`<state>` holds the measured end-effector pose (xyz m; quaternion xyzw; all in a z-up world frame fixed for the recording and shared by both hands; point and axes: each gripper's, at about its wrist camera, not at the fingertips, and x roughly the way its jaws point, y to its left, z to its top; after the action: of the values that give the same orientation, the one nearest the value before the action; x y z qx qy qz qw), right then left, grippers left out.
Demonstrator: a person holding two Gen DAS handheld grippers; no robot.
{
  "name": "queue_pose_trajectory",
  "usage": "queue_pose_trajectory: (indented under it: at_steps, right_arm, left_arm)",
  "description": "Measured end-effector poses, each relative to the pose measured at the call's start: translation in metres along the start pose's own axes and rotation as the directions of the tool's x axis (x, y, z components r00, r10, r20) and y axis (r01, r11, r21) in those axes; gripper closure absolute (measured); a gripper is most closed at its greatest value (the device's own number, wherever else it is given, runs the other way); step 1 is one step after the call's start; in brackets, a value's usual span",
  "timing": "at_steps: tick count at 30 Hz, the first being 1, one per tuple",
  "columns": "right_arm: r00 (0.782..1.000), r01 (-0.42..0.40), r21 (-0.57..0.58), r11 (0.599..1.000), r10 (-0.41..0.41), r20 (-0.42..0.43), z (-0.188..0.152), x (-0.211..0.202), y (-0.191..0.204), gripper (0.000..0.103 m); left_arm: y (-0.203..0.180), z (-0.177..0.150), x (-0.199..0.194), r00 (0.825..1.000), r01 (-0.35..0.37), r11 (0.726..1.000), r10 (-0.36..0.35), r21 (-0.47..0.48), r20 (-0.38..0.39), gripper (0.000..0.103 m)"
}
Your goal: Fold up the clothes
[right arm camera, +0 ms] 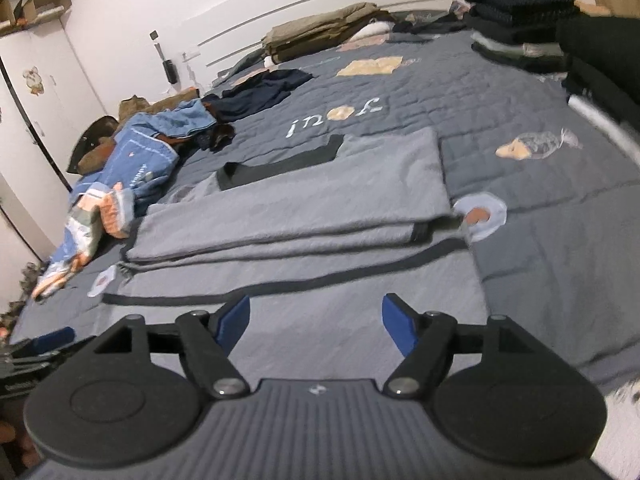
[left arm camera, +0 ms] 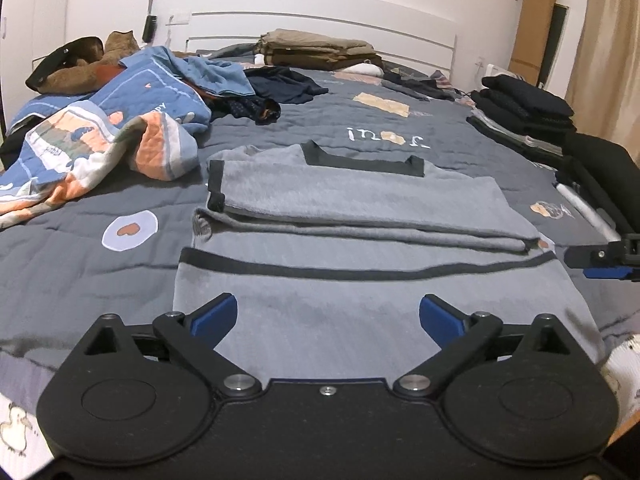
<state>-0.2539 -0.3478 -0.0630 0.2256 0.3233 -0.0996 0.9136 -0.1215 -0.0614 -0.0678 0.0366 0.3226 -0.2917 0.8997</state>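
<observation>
A grey knit top with black neckband and trim (left arm camera: 360, 216) is lying part-folded on the grey quilted bedspread (left arm camera: 80, 272), its long axis running six to twelve o'clock, neck toward twelve. The left gripper (left arm camera: 328, 314) is hovering spread wide, holding nothing; the right gripper (right arm camera: 316, 320) is likewise spread and empty above the hem.

Bare quilt (left arm camera: 80, 264) flanks the grey shirt (left arm camera: 360, 204); crumpled blanket (left arm camera: 100, 136) and black stack (left arm camera: 524, 112) crowd the sides.

On the bed (left arm camera: 280, 128) — one grey sweater (left arm camera: 352, 208) with black trim, partly folded. Beyond it, by the headboard (left arm camera: 320, 36), one stack of khaki-brown folded clothes (left arm camera: 320, 50); at the bed's right edge, one stack of dark folded clothes (left arm camera: 524, 112). Left — one blue patterned quilt (left arm camera: 100, 132). Two grippers.
</observation>
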Motion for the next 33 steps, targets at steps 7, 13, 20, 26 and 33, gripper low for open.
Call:
queue_pose_trajectory:
  at_steps: [7, 13, 20, 26, 33]
  right_arm:
    - [0.999, 0.022, -0.027, 0.999, -0.023, -0.027, -0.016, -0.012, 0.017, 0.030]
    - [1.000, 0.021, -0.020, 1.000, -0.021, -0.023, -0.022, -0.025, 0.020, 0.030]
    - [0.999, 0.016, -0.010, 1.000, -0.016, -0.040, -0.025, -0.036, 0.023, 0.030]
    - [0.998, 0.027, -0.047, 0.999, -0.030, -0.056, -0.019, -0.049, 0.030, 0.030]
    - [0.998, 0.039, -0.068, 0.997, -0.042, -0.042, -0.008, -0.069, 0.033, 0.029]
  left_arm:
    - [-0.008, -0.010, -0.017, 1.000, 0.005, 1.000, -0.005, 0.005, 0.002, 0.005]
    - [-0.008, -0.016, -0.028, 1.000, 0.018, 1.000, -0.018, -0.026, -0.007, 0.005]
    - [-0.015, -0.013, -0.037, 1.000, 0.005, 1.000, -0.005, -0.012, -0.007, 0.005]
    - [-0.025, -0.001, -0.047, 1.000, 0.004, 0.999, -0.004, 0.033, 0.009, 0.004]
    - [-0.031, 0.008, -0.061, 1.000, 0.010, 0.997, -0.011, 0.072, 0.005, 0.004]
